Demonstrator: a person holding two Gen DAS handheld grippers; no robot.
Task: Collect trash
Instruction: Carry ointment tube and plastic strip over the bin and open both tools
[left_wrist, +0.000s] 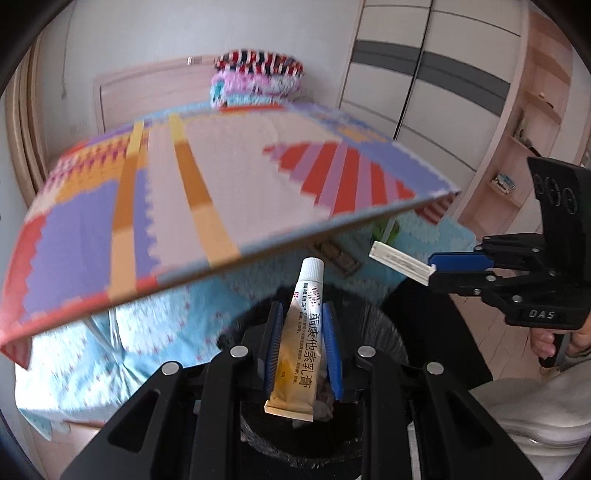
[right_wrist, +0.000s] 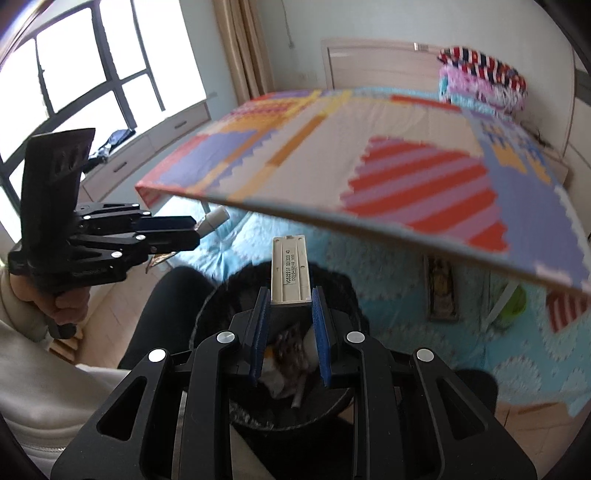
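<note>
Two hand-held grippers, each loaded. Left hand-held gripper (left_wrist: 303, 347) clamped on one ointment tube (left_wrist: 300, 343), cap pointing forward, crimped end toward camera, blue pads (left_wrist: 275, 345) on both sides. Right hand-held gripper (right_wrist: 290, 332) clamped on one white plastic strip (right_wrist: 289, 273), strip projecting forward past pads. One black bin (right_wrist: 284, 402) directly beneath both, holding mixed trash. Beyond: one patterned foam mat (left_wrist: 207, 192), edge overhanging bed (right_wrist: 388, 302); one stack of folded blankets (left_wrist: 258, 79) near headboard.
</note>
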